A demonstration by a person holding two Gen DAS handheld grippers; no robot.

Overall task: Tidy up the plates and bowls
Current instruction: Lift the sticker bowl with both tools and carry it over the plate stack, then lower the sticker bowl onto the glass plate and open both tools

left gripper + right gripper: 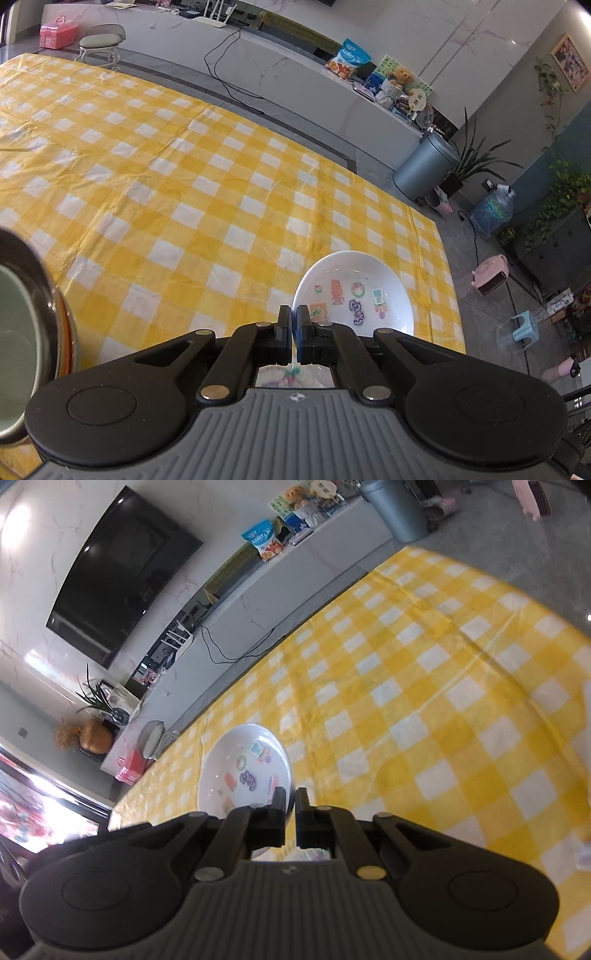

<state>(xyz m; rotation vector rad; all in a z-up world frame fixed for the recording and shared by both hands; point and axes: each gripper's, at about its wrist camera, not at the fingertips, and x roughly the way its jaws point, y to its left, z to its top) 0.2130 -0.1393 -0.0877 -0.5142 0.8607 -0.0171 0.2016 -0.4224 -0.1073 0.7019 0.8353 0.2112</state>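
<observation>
The left tool (294, 314) is pinching the near rim of a white bowl (354, 291) printed with cartoon figures, its fingers pressed together on the thin edge. The right tool (290, 797) is likewise gripping the rim of a second white printed bowl (245, 771). Both bowls are appearing against the yellow checkered surface (166, 177). A metal bowl (26, 332) is sitting at the left edge of the left wrist view.

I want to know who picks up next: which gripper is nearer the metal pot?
Left. The metal pot sits close beside the left gripper, which grips a white bowl. The right gripper holds another bowl; no pot in its view.
</observation>
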